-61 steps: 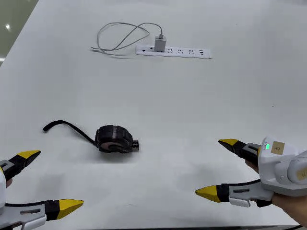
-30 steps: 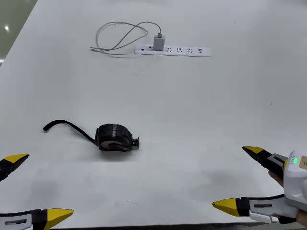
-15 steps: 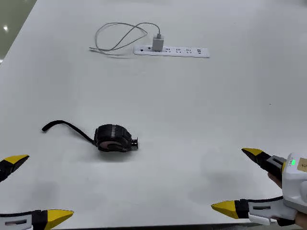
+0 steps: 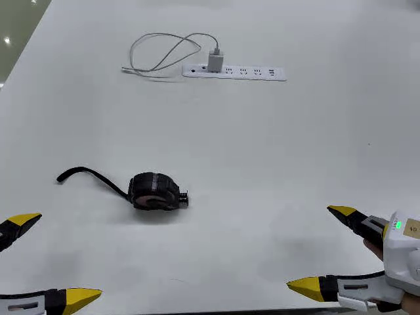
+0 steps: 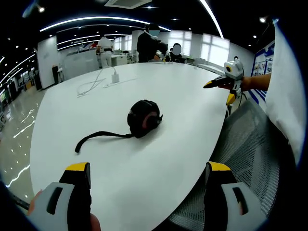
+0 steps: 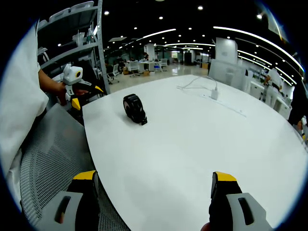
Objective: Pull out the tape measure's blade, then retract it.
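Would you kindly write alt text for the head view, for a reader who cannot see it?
A black tape measure lies untouched on a white table, blade in, strap trailing left. The left tool and right tool, both open, hover at the near edge, clear of it; a power strip lies beyond.

readable text: none | tape measure [image 4: 155,191] side face: marking too blurred to read | tan sticker [image 4: 412,228] on right gripper [image 4: 315,248]: print too small | blue wall board [image 5: 264,50]: lettering illegible
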